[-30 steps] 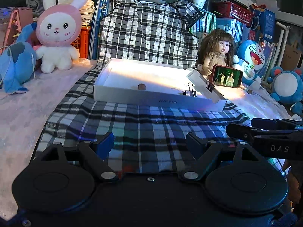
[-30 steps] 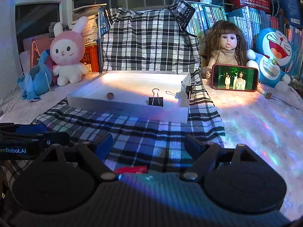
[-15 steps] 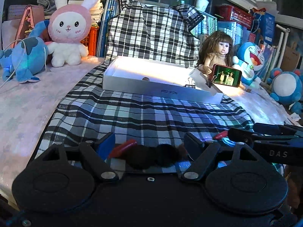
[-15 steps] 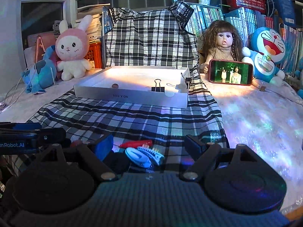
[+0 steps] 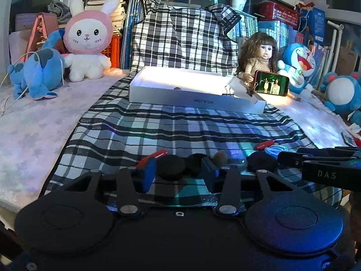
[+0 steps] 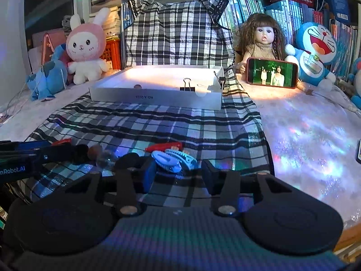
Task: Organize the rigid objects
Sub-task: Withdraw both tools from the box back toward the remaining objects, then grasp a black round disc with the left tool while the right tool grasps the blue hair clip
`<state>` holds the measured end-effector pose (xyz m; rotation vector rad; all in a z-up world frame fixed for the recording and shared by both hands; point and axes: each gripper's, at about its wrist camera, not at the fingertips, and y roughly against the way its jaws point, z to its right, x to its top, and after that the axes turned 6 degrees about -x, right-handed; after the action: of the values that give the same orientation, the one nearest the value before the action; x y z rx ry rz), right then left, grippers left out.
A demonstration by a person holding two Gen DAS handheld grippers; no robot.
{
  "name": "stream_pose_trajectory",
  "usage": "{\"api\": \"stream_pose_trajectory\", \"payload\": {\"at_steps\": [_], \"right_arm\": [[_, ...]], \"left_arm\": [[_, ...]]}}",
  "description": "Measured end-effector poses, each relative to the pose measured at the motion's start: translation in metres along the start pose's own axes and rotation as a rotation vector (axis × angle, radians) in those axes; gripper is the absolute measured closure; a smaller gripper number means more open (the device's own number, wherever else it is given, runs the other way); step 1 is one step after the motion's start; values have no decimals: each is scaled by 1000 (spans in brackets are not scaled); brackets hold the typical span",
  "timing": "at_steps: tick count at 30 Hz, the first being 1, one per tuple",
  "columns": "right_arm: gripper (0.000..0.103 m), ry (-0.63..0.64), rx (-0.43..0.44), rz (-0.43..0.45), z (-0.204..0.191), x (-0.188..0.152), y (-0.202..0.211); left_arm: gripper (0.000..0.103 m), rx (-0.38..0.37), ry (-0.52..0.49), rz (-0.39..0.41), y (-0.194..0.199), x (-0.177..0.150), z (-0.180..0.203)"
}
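A blue hair claw (image 6: 172,160) lies on the plaid cloth (image 6: 158,126) between the parted fingers of the right gripper (image 6: 178,172), which holds nothing. Beside it, the left gripper (image 5: 179,171) sits low and level, jaws apart and empty, with a round black piece (image 5: 171,166) between them. Farther off stands the white box (image 6: 155,96), a binder clip (image 6: 187,87) inside.
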<state>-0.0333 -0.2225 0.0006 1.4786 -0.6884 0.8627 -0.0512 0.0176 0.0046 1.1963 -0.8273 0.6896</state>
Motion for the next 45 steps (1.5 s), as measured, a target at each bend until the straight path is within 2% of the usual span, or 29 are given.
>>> {"api": "stream_pose_trajectory", "payload": {"at_steps": [6,13,18,23,30,34,45], "right_arm": [[56,-21,23,-9,-2,0,-3],[68,-42,41,-23,-1,3,-9],[68,-79,43,-43,6,6,-14],[67,-65,43,-40,1,8,-15],[65,-44,18,-36,1,10,-20],[52,-22,-6,-37,5,8,-20],[48,71,-25,-53,15,6,-14]], "left_arm": [[61,-5,15,-25,-7,-4,-3],[61,-5,9,-21,-15,-1,-4],[61,-7,2,-21,-18,0,-4],[61,-18,0,-23,-23,2,-4],[61,-16,1,-24,-25,2,-4],[61,-9,0,-21,-27,2,-5],[61,-7,1,-15,-27,1,-5]]}}
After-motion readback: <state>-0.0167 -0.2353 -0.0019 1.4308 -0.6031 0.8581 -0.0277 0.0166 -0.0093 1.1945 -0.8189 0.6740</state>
